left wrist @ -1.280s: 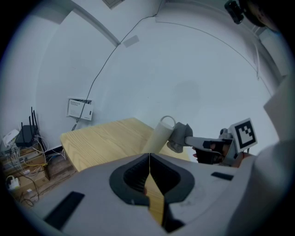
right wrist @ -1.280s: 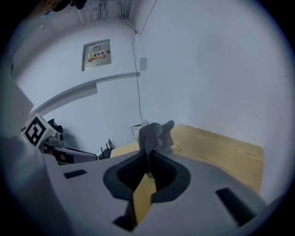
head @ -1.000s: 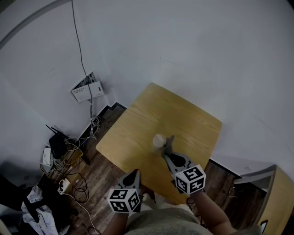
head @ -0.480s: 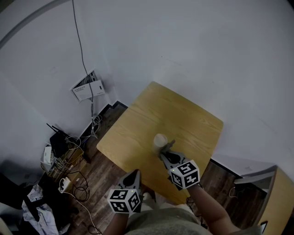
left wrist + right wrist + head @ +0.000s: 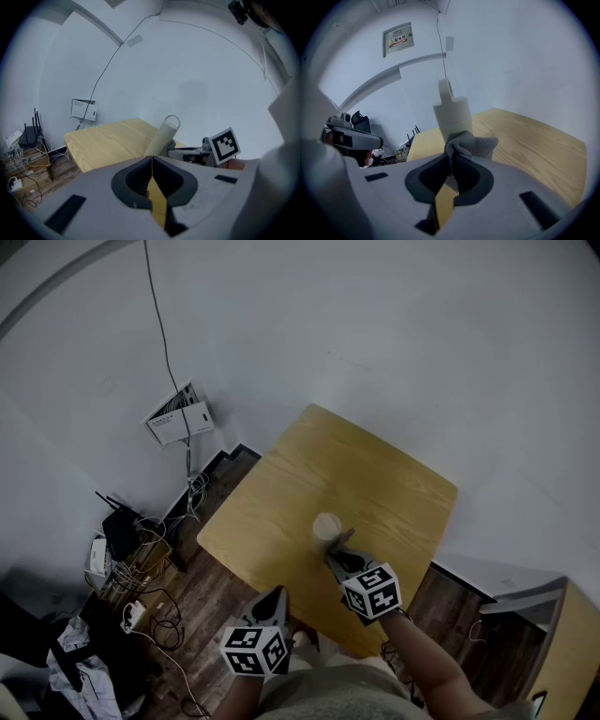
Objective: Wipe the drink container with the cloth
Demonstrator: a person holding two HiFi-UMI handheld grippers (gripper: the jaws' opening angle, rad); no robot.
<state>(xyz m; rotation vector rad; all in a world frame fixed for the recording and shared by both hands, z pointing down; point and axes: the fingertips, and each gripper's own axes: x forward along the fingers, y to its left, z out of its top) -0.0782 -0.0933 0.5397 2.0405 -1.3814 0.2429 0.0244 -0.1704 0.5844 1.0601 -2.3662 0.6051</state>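
Note:
A pale cylindrical drink container (image 5: 325, 527) (image 5: 453, 116) (image 5: 162, 135) with a loop handle on its lid stands upright near the front of the wooden table (image 5: 375, 474). My right gripper (image 5: 338, 550) (image 5: 454, 159) is shut on a grey cloth (image 5: 471, 143), and the cloth presses against the container's lower side. My left gripper (image 5: 277, 596) (image 5: 152, 159) hangs off the table's near edge, left of the right one, shut with nothing between its jaws.
A white wall runs behind the table. On the wooden floor to the left lie cables, a router (image 5: 117, 531) and clutter (image 5: 84, 652). A white box (image 5: 178, 423) is fixed to the wall. A wooden cabinet edge (image 5: 562, 652) is at the right.
My right gripper has drawn back slightly toward me and a little left, keeping the cloth against the container. The left gripper has stayed put.

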